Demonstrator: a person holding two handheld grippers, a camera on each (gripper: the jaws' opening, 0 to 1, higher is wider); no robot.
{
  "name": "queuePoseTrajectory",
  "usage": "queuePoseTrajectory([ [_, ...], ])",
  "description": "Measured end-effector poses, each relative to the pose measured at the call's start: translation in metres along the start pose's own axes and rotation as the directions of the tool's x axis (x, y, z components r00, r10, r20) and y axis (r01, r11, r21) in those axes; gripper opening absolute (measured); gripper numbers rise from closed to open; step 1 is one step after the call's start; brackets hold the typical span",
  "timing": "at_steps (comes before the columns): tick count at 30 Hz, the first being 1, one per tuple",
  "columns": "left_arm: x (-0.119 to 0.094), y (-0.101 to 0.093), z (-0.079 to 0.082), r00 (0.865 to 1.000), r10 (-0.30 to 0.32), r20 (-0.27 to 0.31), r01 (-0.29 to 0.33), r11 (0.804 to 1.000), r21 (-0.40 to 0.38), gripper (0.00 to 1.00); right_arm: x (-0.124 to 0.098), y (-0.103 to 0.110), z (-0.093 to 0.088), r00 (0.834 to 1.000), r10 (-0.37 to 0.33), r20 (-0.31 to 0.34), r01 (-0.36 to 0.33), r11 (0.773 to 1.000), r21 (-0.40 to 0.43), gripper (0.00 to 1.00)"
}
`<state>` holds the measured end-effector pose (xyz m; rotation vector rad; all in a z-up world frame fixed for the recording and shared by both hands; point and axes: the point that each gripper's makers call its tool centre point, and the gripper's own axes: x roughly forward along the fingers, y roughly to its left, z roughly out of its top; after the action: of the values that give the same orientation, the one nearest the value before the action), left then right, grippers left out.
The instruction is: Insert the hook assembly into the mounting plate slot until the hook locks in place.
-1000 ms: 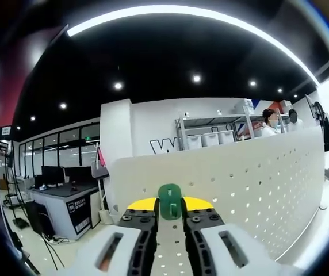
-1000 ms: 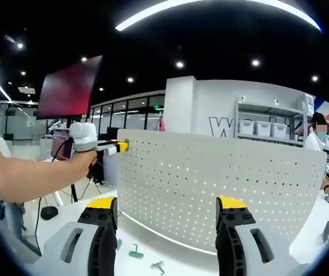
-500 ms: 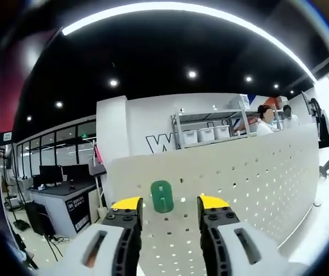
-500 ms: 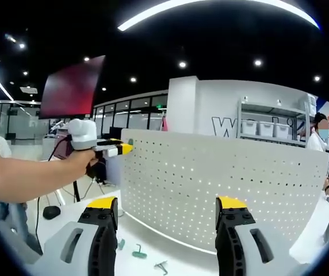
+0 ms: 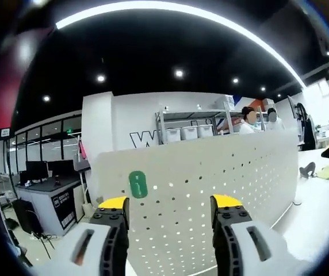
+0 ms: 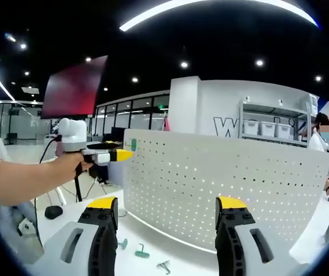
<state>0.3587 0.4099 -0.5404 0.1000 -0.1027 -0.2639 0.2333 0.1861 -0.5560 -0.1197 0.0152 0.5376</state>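
With both my left gripper (image 5: 167, 207) and right gripper (image 6: 167, 208) spread empty, the green hook (image 5: 137, 184) sits near the far-left top of the white pegboard (image 5: 222, 172), light, rigid plastic I'd pinch by its flat sides.

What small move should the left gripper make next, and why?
Probably back the left gripper away. Its fingers stand open and apart from the green hook, which sits on the white pegboard near its top edge; whether it has locked cannot be told.
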Motion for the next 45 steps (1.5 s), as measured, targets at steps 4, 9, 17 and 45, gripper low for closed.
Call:
queuePoseTrajectory([
  [4,-0.01,-0.009,-0.008,0.999,-0.031,-0.029,0.031,1.0,-0.005,0.62,0.0,0.002,-0.003,1.0,0.003,-0.005,-0.003,1.0,0.0,0.7],
  [9,-0.027,-0.024,-0.013,0.996,-0.079,-0.039,0.08,0.997,0.012,0.63,0.0,0.006,-0.012,1.0,0.01,-0.022,-0.01,1.0,0.004,0.7],
  [17,-0.057,-0.047,-0.043,0.983,-0.149,-0.108,0.148,0.989,-0.016,0.63,-0.003,0.007,-0.032,0.998,0.01,-0.06,-0.009,1.0,0.018,0.7],
  [45,-0.144,-0.107,-0.107,0.936,-0.226,-0.269,0.198,0.972,-0.125,0.61,-0.017,0.02,-0.095,0.981,0.036,-0.19,-0.026,0.998,0.052,0.69],
])
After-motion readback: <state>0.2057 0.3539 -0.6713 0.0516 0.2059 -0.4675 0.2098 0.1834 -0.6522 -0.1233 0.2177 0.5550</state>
